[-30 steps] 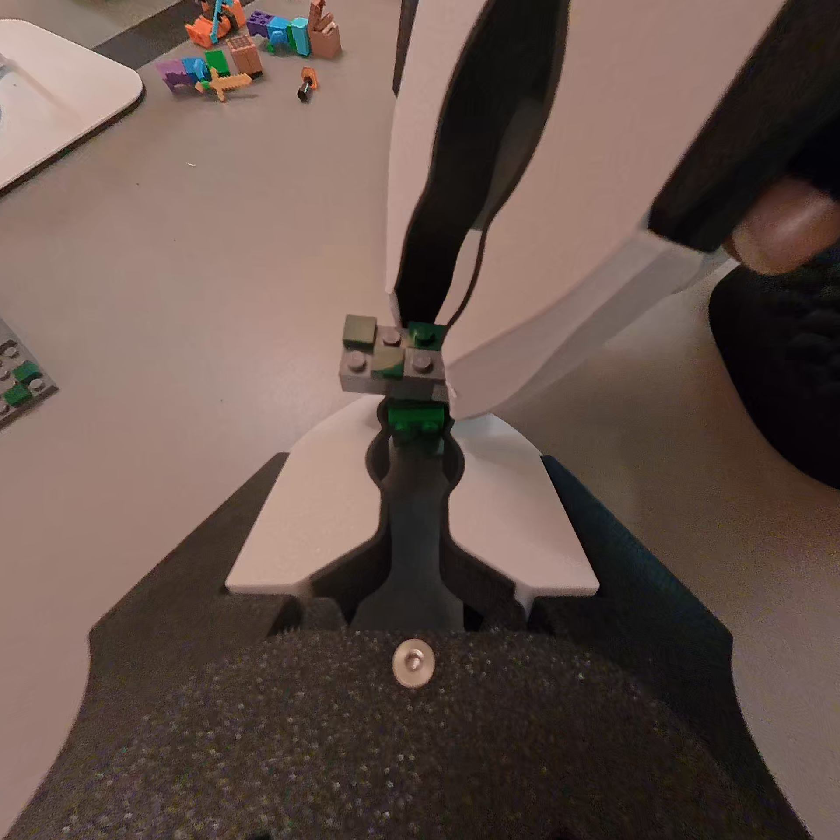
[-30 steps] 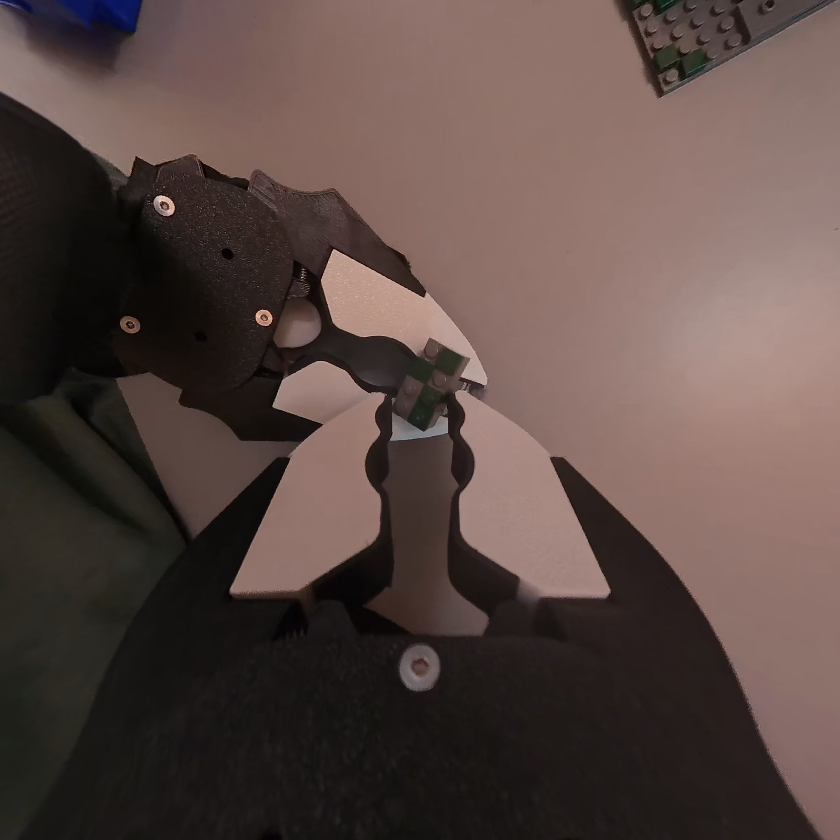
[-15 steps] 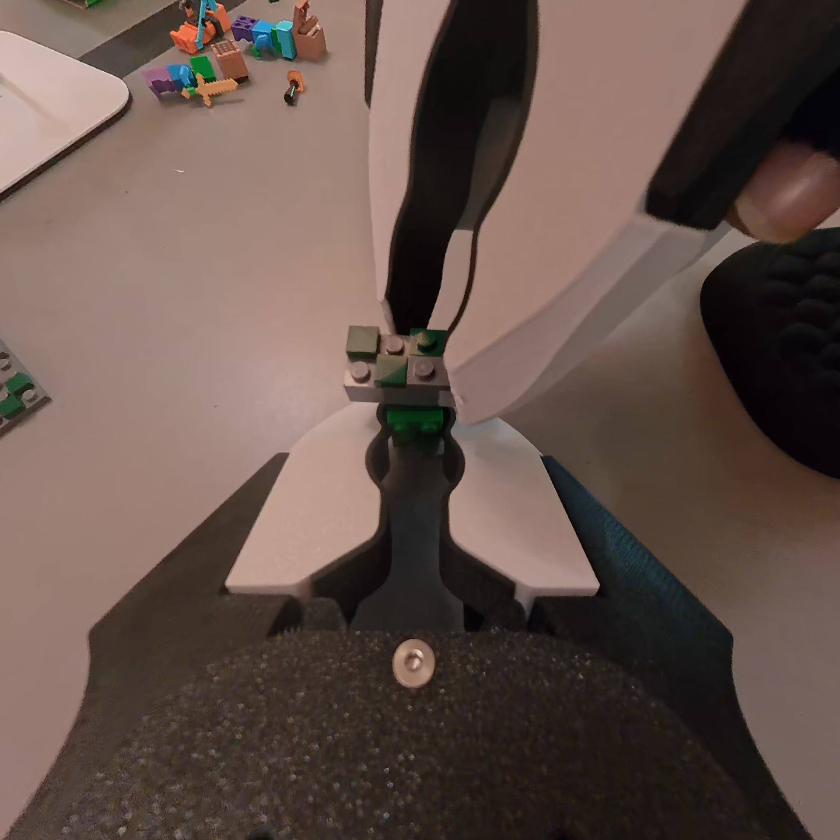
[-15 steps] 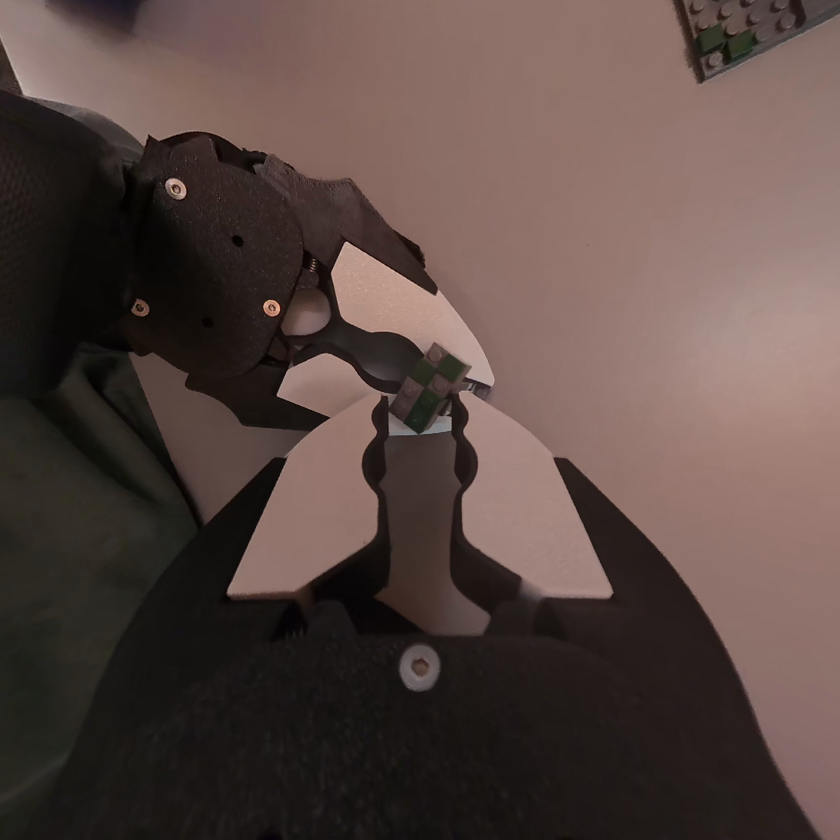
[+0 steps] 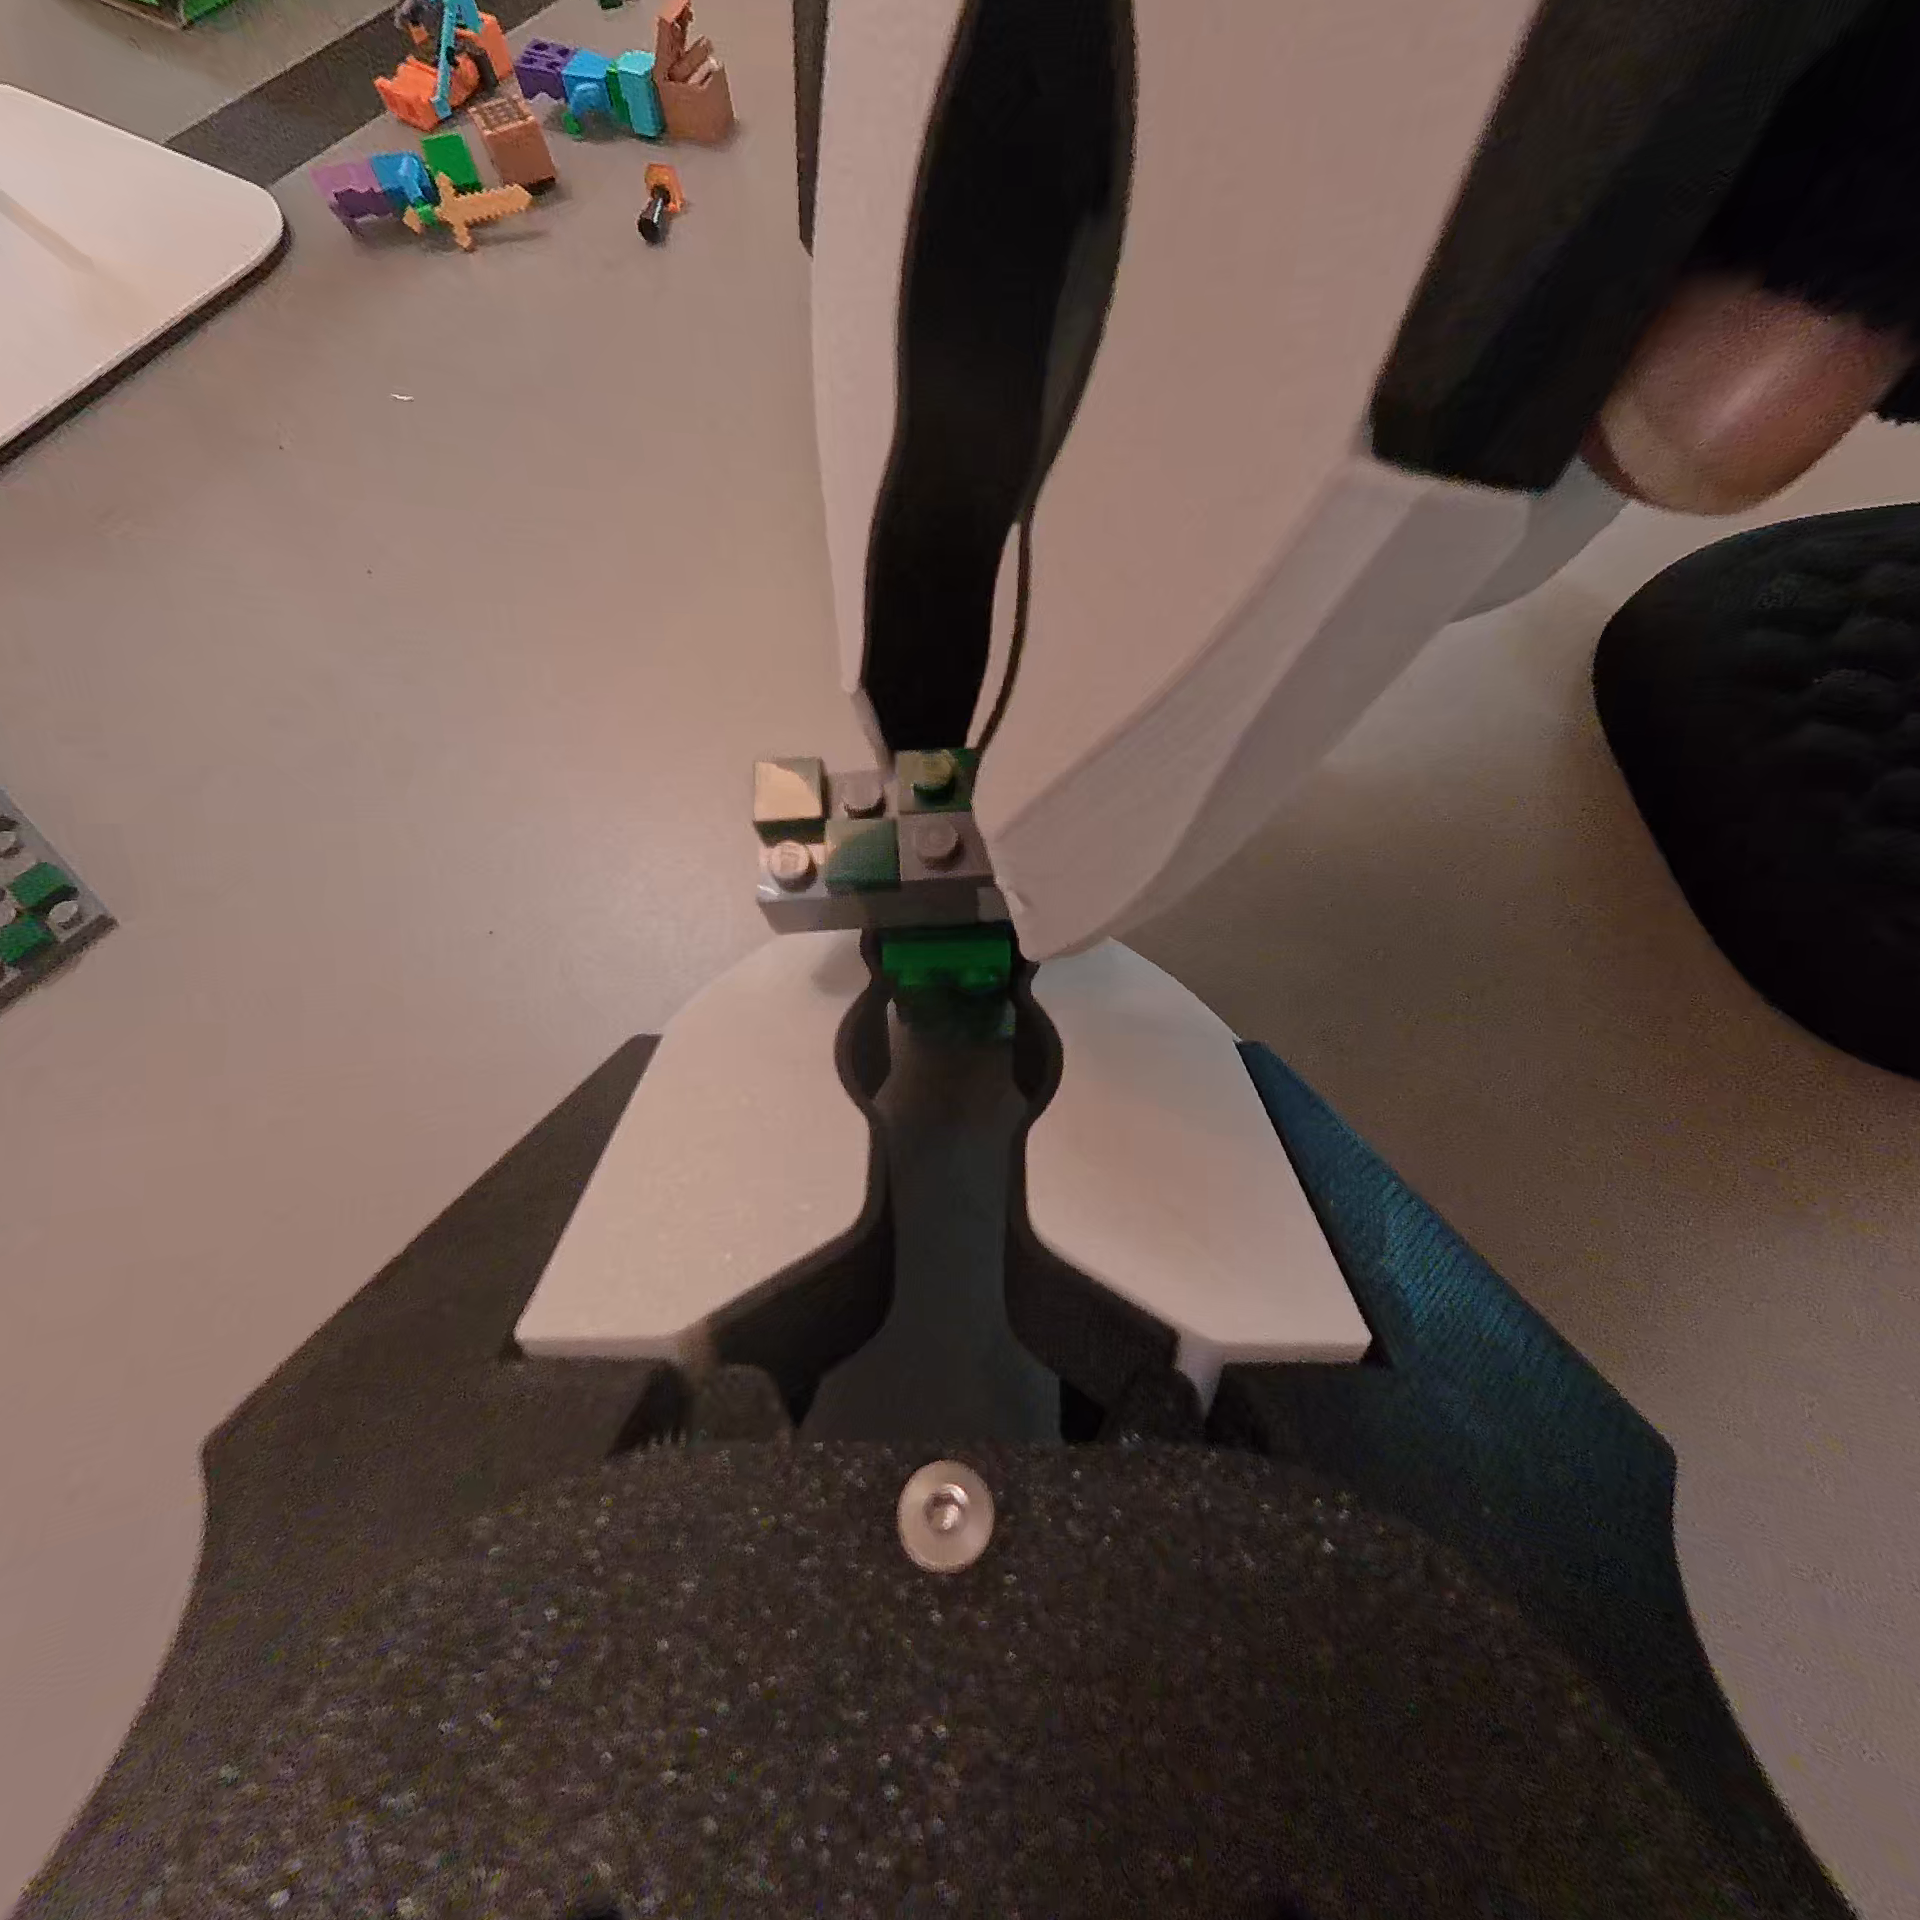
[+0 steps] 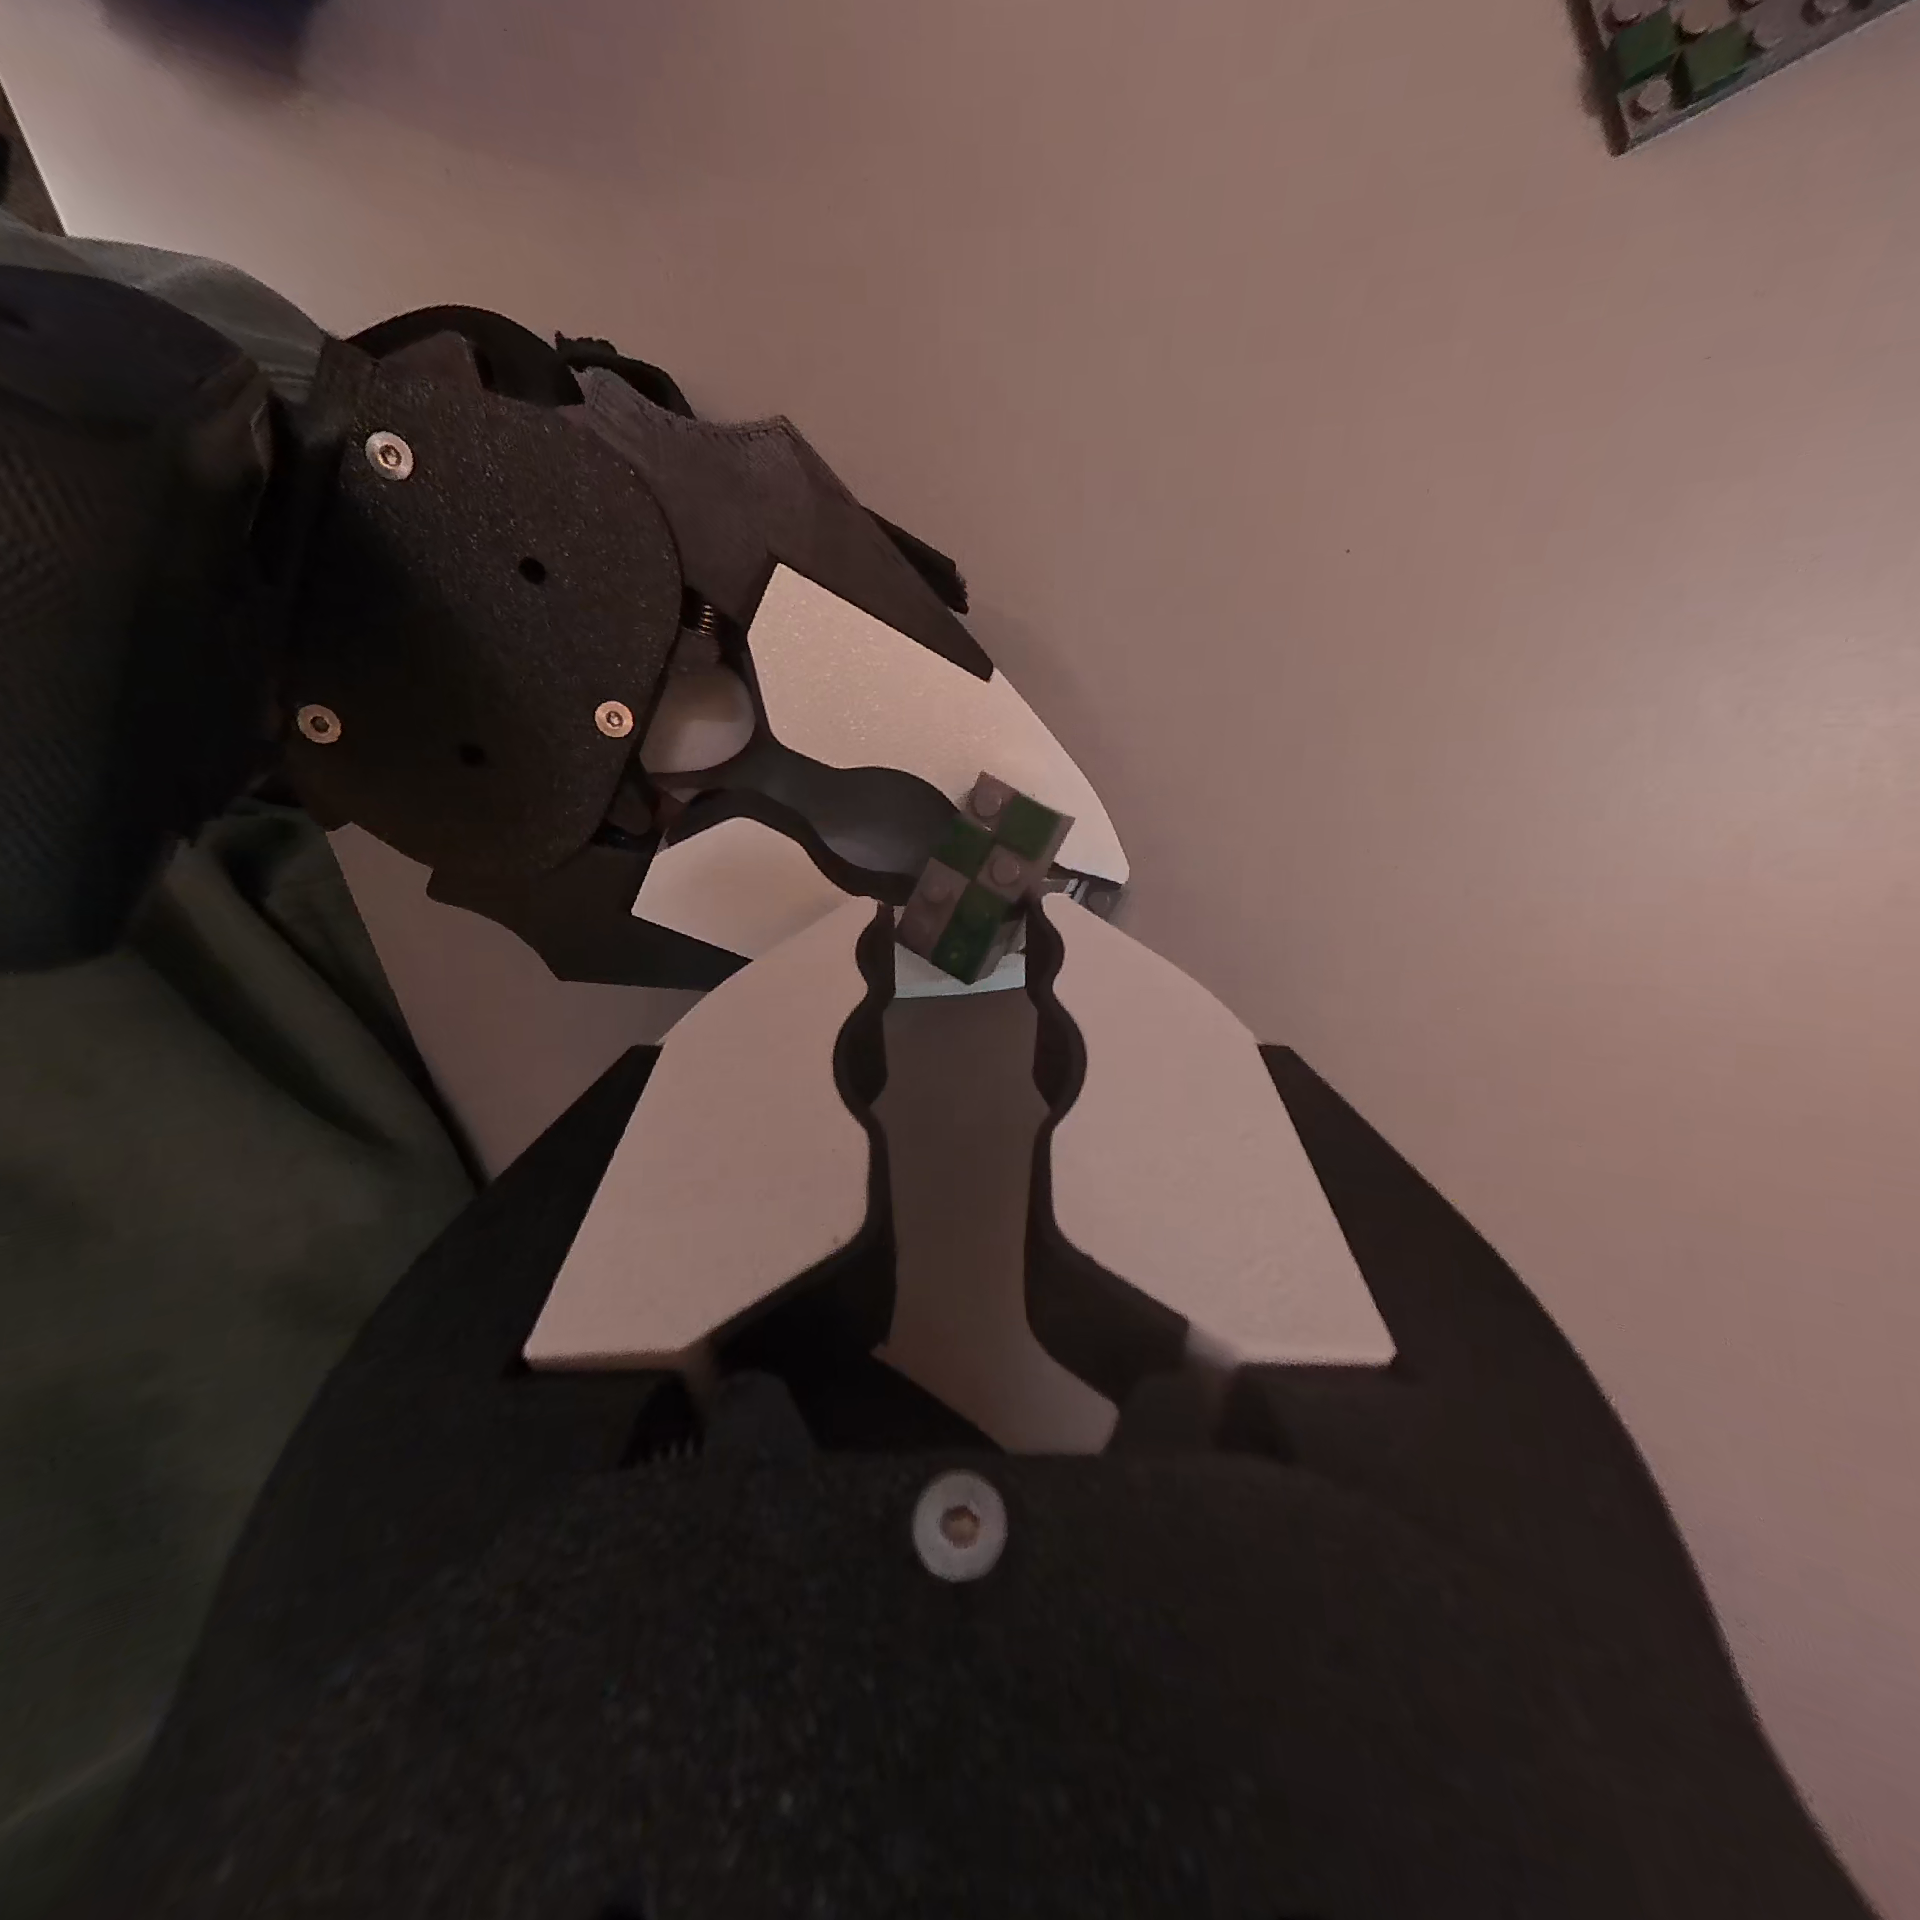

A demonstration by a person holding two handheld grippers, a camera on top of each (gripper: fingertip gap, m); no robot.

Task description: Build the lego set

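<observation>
A small lego assembly (image 5: 873,847) is held in the air: a grey plate topped with dark green tiles, with a bright green brick (image 5: 943,975) under it. My left gripper (image 5: 943,982) is shut on that green brick from below. My right gripper (image 5: 930,764) comes down from above, and its tips close on the assembly's far right corner. In the right wrist view the assembly (image 6: 987,868) sits tilted between my right gripper's tips (image 6: 956,920). The left gripper (image 6: 499,675) reaches in from the left there.
A grey baseplate (image 5: 42,914) with green bricks lies at the left edge; it also shows in the right wrist view (image 6: 1714,62). A pile of coloured lego pieces (image 5: 520,135) and a white board (image 5: 104,260) lie far back left. A black object (image 5: 1787,779) is at the right.
Both grippers keep their hold on the assembly. The pair has shifted slightly over the table, so the baseplate has slid towards the edge in both views.
</observation>
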